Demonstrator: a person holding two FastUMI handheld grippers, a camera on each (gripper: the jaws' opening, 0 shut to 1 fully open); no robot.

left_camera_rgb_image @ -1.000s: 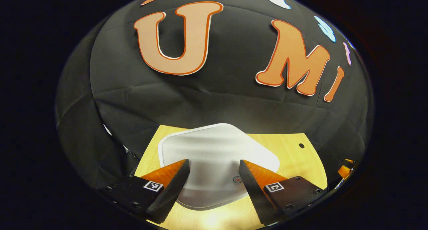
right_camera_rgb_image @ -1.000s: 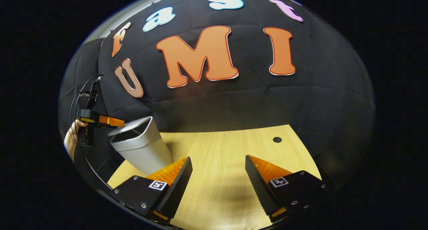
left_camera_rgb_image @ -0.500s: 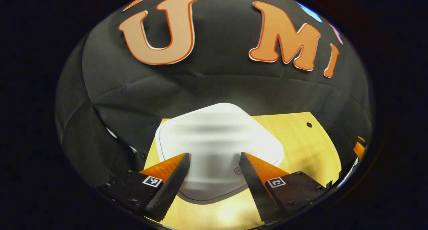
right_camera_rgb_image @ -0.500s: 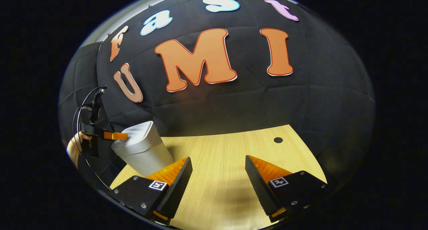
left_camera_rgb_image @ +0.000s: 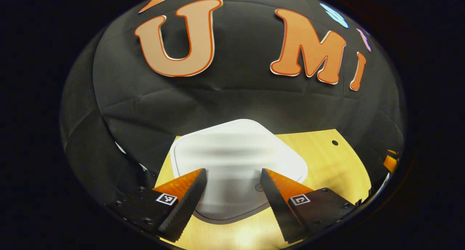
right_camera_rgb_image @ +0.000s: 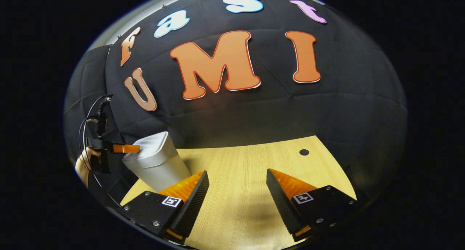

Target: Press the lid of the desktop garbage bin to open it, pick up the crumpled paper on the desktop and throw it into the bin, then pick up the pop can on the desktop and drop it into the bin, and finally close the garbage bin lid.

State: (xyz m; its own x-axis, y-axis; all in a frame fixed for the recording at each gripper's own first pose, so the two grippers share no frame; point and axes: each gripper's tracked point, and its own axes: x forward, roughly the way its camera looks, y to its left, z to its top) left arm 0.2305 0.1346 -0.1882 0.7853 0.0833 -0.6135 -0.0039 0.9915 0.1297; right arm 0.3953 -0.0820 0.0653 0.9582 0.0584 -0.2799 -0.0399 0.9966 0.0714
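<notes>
Now our left gripper (left_camera_rgb_image: 232, 177), jaws apart and empty, hovers just above the closed lid (left_camera_rgb_image: 236, 159) of the garbage bin (right_camera_rgb_image: 156, 162), which lies directly ahead and below. Our right gripper (right_camera_rgb_image: 238, 181), likewise spread, hangs over bare tabletop (right_camera_rgb_image: 247, 162), farther off. We see no readable label.

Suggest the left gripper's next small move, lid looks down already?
Probably lift the left gripper straight up off the lid and back away. The lid sits flat on the bin, the gripper's jaws are open and hold nothing, and the tabletop shows no paper or can left.
</notes>
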